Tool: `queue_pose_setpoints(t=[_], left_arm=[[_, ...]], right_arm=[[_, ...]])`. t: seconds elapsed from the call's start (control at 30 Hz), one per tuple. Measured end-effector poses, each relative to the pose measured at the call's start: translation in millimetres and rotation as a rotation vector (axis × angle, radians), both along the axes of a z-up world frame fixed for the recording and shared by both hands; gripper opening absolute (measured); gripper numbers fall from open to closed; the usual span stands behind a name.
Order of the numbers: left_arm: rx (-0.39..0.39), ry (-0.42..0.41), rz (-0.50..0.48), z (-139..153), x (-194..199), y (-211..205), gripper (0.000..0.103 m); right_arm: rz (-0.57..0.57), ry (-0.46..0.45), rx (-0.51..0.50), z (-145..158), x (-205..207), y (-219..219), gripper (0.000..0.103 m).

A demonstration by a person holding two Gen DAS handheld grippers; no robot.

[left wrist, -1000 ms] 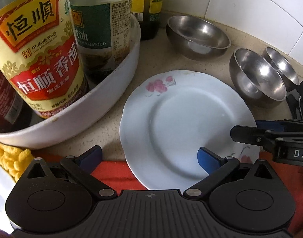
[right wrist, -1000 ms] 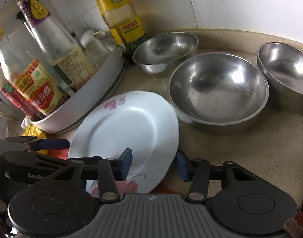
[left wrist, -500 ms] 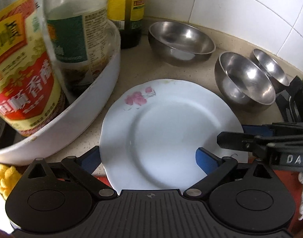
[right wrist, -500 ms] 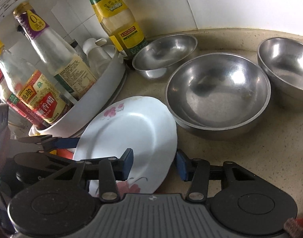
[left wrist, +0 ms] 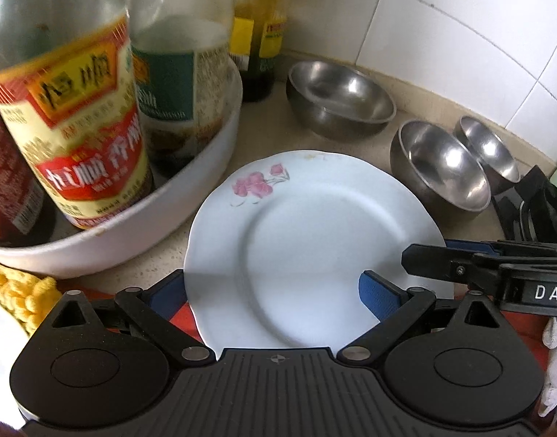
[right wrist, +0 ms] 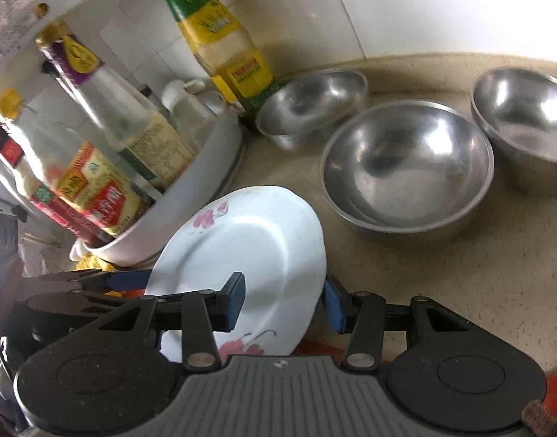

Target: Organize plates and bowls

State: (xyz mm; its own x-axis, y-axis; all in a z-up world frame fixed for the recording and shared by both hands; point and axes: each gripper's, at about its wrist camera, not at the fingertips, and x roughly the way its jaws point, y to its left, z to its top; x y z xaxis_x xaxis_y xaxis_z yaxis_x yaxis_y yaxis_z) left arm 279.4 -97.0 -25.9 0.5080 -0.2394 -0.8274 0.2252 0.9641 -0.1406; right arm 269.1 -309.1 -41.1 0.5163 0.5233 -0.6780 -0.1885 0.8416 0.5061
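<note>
Right wrist view: plate (right wrist: 256,251) rim between right fingers (right wrist: 234,300).

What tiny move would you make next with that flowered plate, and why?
Probably lift the plate a little, straight up. The right gripper seems to pinch its near rim, and the bowl and the tray of bottles stand close on either side, so sliding could bump them.

White plate (left wrist: 314,240), pink flower prints at my side and far rim. Three silver steel bowls (right wrist: 406,167). White tray (left wrist: 191,196). Vinegar bottle (left wrist: 85,138): red-yellow label, blurred. Beige speckled counter (right wrist: 478,273). My pads (left wrist: 378,296), blue.
</note>
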Motion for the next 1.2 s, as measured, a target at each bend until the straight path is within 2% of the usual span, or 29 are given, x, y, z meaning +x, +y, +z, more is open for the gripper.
queue_pose_setpoints(t=[0.3,0.7,0.97,1.2], left_arm=[[0.001,-0.029,0.013,13,-13,2,0.100],[0.024,-0.076,0.028,34,-61,2,0.100],[0.029,-0.055,0.048,32,-105,3,0.100],[0.047,-0.043,0.056,24,-133,2,0.100]], right_arm=[[0.016,-0.028,0.004,14,-10,4,0.044],[0.047,-0.068,0.004,35,-45,5,0.044],[0.082,-0.063,0.009,43,-84,7,0.044],[0.109,-0.031,0.000,37,-110,8,0.044]])
